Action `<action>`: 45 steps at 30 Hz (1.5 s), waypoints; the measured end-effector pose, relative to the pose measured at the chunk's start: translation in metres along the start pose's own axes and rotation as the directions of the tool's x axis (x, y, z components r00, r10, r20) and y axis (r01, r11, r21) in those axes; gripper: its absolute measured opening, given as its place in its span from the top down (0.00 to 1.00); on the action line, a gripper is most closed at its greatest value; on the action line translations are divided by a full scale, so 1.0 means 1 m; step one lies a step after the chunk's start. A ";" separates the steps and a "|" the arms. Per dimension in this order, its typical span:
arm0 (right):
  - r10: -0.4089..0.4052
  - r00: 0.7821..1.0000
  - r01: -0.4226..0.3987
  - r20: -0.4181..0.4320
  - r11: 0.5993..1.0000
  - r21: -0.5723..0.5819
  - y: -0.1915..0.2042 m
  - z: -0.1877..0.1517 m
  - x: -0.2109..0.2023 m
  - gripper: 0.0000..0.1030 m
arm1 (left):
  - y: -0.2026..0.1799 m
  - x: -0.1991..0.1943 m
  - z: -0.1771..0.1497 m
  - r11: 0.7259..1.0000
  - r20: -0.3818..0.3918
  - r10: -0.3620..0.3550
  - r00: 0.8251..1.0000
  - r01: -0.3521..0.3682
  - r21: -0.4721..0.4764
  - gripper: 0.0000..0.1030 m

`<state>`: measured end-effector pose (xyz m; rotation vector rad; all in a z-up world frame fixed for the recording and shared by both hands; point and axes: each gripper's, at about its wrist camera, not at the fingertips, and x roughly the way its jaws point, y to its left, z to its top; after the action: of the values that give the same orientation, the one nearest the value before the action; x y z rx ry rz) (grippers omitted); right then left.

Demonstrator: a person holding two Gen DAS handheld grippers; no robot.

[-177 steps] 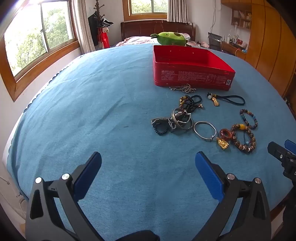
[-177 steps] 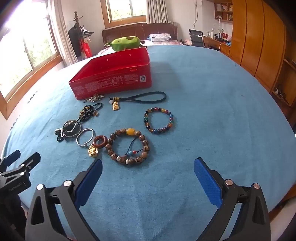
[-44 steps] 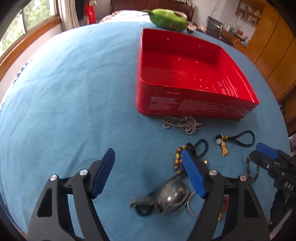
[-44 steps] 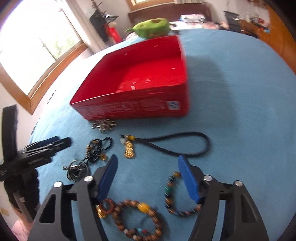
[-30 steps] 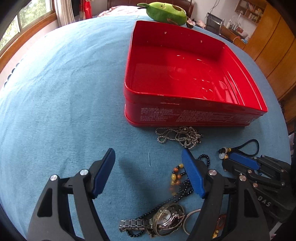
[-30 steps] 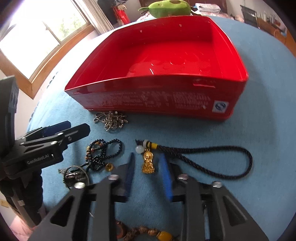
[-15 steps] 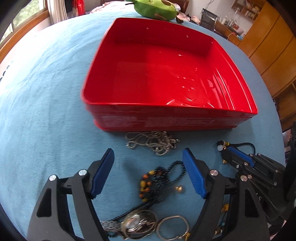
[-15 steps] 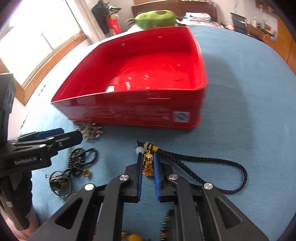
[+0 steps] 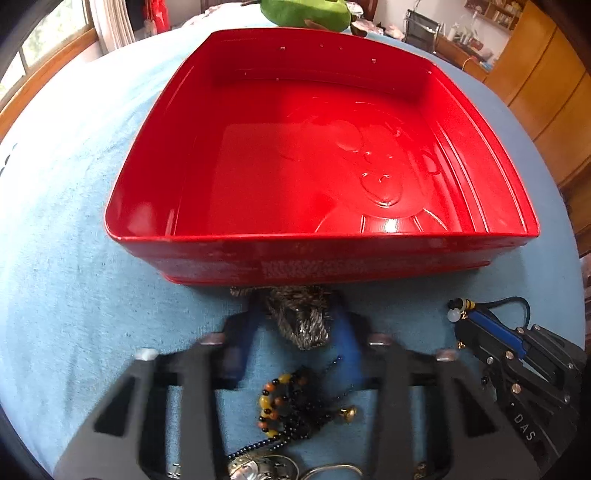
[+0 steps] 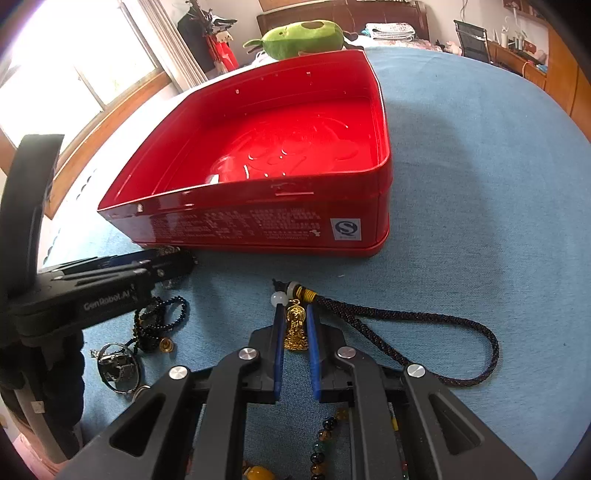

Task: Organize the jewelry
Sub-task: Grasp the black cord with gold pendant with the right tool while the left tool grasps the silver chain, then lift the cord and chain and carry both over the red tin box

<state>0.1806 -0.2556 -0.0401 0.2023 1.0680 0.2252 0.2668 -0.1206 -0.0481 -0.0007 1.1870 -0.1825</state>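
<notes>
Left gripper (image 9: 299,325) now apparently around silver chain (image 9: 301,317), right gripper (image 10: 295,328) on gold pendant (image 10: 296,328).

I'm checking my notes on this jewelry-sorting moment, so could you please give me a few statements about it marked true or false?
1. The red rectangular metal tin already holds jewelry. False: its inside shows bare.
2. The right claw brackets the small gold figurine pendant. True.
3. The left claw is around the bunched silver ball chain, close to the tin's near wall. True.
4. The braided black cord loop lies inside the tin. False: it lies on the blue cloth in front of it.
5. A green plush toy sits beyond the tin. True.
</notes>
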 end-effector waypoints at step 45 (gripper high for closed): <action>0.076 0.995 -0.071 -0.061 0.994 0.080 -0.007 0.000 -0.006 0.84 | 0.022 -0.114 -0.043 0.970 0.219 -0.241 0.945 0.232 0.066 0.96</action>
<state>0.1787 -0.2640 -0.0369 0.3062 1.1349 0.2585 0.1893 -0.0782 0.0391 -0.1276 0.9532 -0.4078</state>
